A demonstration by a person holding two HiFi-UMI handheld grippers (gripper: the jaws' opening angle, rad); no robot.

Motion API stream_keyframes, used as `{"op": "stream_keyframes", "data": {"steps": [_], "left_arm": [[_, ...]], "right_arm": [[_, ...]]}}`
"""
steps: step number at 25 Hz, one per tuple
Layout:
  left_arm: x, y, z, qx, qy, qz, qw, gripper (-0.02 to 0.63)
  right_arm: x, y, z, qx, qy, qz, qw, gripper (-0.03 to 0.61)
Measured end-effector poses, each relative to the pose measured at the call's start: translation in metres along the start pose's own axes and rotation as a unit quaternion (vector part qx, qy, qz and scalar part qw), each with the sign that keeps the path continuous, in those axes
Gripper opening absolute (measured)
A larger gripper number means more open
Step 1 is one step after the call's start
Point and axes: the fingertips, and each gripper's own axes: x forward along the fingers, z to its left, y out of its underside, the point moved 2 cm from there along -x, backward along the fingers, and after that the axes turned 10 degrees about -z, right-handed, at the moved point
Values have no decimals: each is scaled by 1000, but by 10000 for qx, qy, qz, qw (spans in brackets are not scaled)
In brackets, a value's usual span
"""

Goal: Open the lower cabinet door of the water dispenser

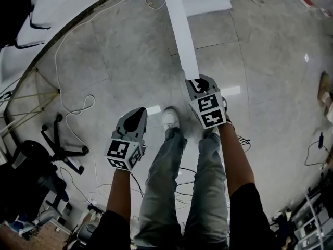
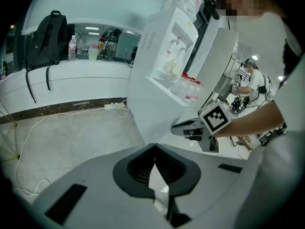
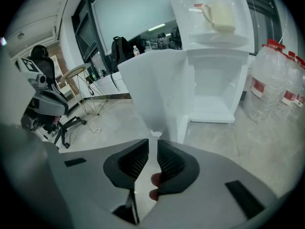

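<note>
The white water dispenser (image 3: 209, 27) stands ahead, and its lower cabinet (image 3: 214, 87) shows an empty white inside. The lower door (image 3: 143, 87) is swung wide out; from above it is a narrow white strip (image 1: 182, 30). My right gripper (image 1: 196, 81) sits at the door's free end. Its jaws (image 3: 153, 142) stand a narrow gap apart with nothing between them, and the door's bottom corner lies just past the tips. My left gripper (image 1: 138, 112) hangs apart at the left, over the floor. It (image 2: 153, 146) is shut and empty.
Several large water bottles (image 3: 274, 80) stand to the right of the dispenser. A black office chair (image 1: 57, 150) and loose cables (image 1: 73, 105) lie on the floor at the left. The person's legs and a white shoe (image 1: 170, 119) are between the grippers.
</note>
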Motion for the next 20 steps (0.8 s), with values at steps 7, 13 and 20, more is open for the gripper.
{"op": "stream_keyframes", "data": {"steps": [7, 13, 20], "left_arm": [[-5, -6, 2, -186, -8, -7, 9998, 12], [-16, -9, -22, -305, 93, 102, 9994, 12], [-29, -34, -59, -290, 224, 135, 9992, 12]], "right_arm": [[9, -1, 16, 352, -39, -86, 9993, 75], [-4, -14, 23, 436, -18, -170, 9989, 81], [-53, -18, 32, 626, 55, -112, 9980, 70]]}}
